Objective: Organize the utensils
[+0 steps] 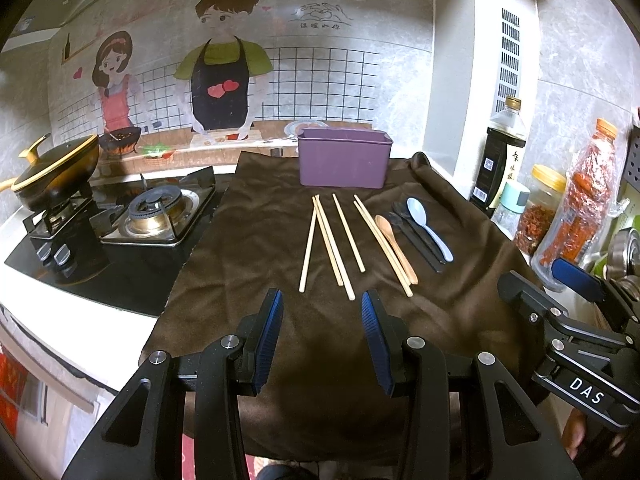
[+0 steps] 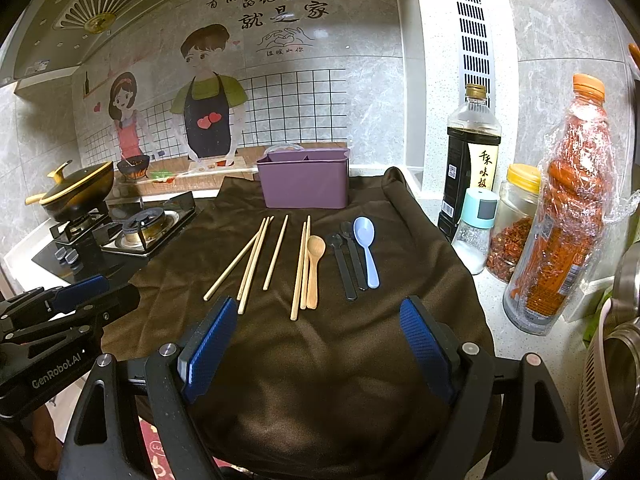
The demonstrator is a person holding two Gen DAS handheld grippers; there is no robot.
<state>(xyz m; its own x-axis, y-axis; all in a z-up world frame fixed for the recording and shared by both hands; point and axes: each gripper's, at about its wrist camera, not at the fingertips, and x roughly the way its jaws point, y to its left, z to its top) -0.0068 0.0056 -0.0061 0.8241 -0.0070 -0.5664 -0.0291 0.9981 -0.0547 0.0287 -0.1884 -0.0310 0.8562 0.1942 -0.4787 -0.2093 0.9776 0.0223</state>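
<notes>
A purple utensil box [image 1: 344, 158] [image 2: 305, 182] stands at the back of a brown cloth [image 1: 248, 240] [image 2: 320, 360]. In front of it lie several wooden chopsticks [image 1: 330, 242] [image 2: 250, 262], a wooden spoon [image 1: 396, 246] [image 2: 314, 266], a black fork and a black spoon [image 1: 416, 236] [image 2: 346, 264], and a light blue spoon [image 1: 428, 228] [image 2: 368, 248]. My left gripper [image 1: 322, 308] hovers open just short of the chopsticks' near ends, holding nothing. My right gripper [image 2: 320, 322] is open over the near cloth, below the spoons, holding nothing.
A gas stove [image 1: 156, 216] [image 2: 144, 228] with a black and gold wok [image 1: 56, 168] [image 2: 78, 190] is on the left. A soy sauce bottle [image 2: 470, 164], a salt shaker [image 2: 476, 236], a chili jar [image 2: 514, 224] and a wrapped orange bottle [image 2: 560, 224] crowd the right counter.
</notes>
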